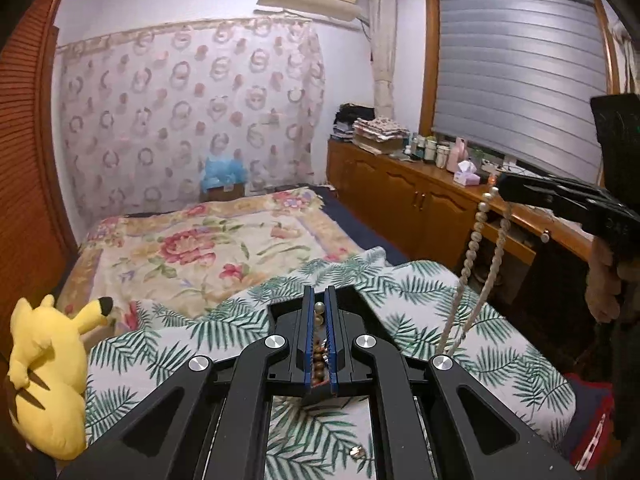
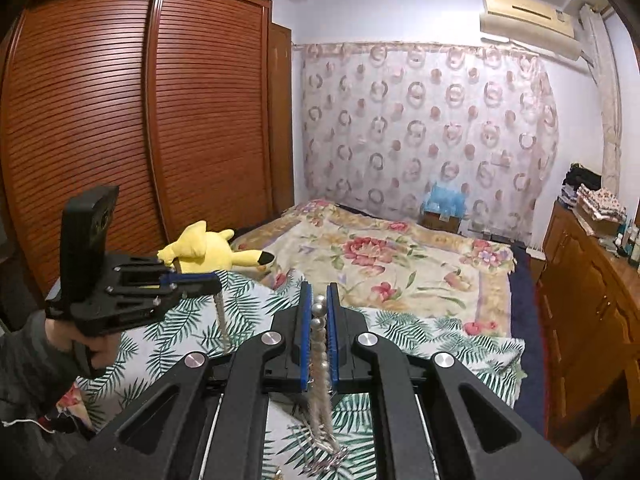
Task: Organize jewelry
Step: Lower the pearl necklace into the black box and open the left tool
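**Pearl strand lifted between both grippers, sorting barely begun**

The left gripper [image 1: 319, 312] is clenched on a run of small beads, brownish-gold ones showing between its blue pads, above the near end of the bed [image 1: 192, 248] where a palm-leaf cloth [image 1: 420, 280] is spread. The right gripper [image 2: 319, 304] is clenched on a pearl necklace [image 1: 478, 220]. In the left wrist view the strand hangs from its tip in a doubled loop and slants down toward the left gripper, well clear of the cloth. Whether both grippers hold one strand or two tangled ones I cannot tell.

More jewelry is left on the cloth: a small metallic piece [image 1: 357, 451] lies below the left gripper, and a silvery chain tangle [image 2: 326, 454] lies under the right one near the bed's near edge. No box, tray or stand for jewelry shows in either view. By my judgement the work is early: one strand is being raised or drawn apart, and nothing looks put away.
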